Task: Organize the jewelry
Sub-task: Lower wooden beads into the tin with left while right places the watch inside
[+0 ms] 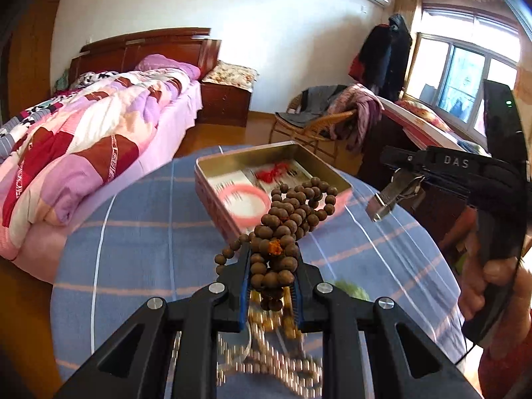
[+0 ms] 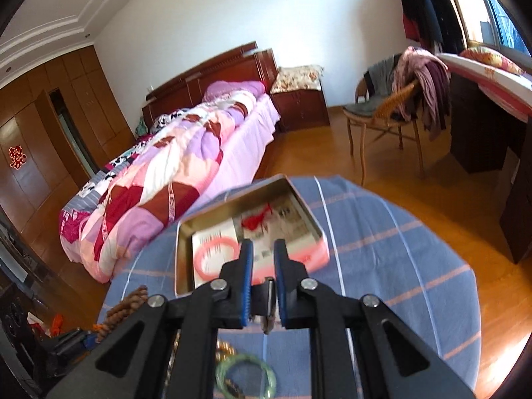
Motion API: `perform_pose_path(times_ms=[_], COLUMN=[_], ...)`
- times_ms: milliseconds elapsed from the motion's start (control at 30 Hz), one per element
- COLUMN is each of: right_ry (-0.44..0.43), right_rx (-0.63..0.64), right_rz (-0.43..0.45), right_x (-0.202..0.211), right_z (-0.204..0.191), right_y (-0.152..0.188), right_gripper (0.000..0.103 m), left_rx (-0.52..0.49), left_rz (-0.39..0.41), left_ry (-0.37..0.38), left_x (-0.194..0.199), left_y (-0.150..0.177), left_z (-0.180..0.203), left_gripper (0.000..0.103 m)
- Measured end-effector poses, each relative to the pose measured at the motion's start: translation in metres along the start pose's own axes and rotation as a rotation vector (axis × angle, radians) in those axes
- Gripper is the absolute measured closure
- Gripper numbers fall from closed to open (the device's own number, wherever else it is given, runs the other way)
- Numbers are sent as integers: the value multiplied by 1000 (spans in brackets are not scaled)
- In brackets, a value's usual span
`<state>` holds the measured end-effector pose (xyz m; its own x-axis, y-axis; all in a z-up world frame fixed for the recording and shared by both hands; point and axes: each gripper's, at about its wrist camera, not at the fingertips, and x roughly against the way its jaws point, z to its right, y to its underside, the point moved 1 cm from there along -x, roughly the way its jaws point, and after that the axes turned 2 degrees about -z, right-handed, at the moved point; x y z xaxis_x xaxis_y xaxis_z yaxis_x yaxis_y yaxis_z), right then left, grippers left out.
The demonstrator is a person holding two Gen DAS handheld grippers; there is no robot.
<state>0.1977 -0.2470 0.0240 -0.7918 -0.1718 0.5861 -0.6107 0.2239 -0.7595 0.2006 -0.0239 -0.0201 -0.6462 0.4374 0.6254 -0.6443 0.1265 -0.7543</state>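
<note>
Left black two-finger gripper (image 1: pixel 271 259): jaws narrowly apart, clamped on bunched brown wooden bead string (image 1: pixel 286 219), raised just short of open pink rectangular metal tin (image 1: pixel 212 193) on blue checked tablecloth (image 1: pixel 139 232). Right black gripper (image 2: pixel 262 252): jaws nearly together, pinching small silver metal clip (image 2: pixel 268 302) above cloth, before tin.

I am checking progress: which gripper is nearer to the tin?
Left. The left gripper holds brown beads that hang over the tin rim. The right gripper, holding a metal piece, is beside it, apart.

Black gripper (image 1: pixel 271 259), blue-padded fingers (image 1: pixel 245 286), silver screws.
</note>
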Motion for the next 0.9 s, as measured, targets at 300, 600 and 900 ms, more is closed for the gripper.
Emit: perform_pose_path(times_ms=[300,600,900], right_ry=[48,53,0], right_rx=[50,40,-72], right_rz=[-7,-78,-2], right_x=[-62,-102,-75], right_z=[-6,10,25], right_y=[-17,-7,-7], right_gripper=[87,91,37], left_rx=[34,-5,-38], left_rz=[-7,-82,-127], left_ry=[-33,-107,-189], left_x=[-61,-116,-126], left_y=[-31,-39,-39], left_z=[-3,5,12], left_gripper=[83,83,44])
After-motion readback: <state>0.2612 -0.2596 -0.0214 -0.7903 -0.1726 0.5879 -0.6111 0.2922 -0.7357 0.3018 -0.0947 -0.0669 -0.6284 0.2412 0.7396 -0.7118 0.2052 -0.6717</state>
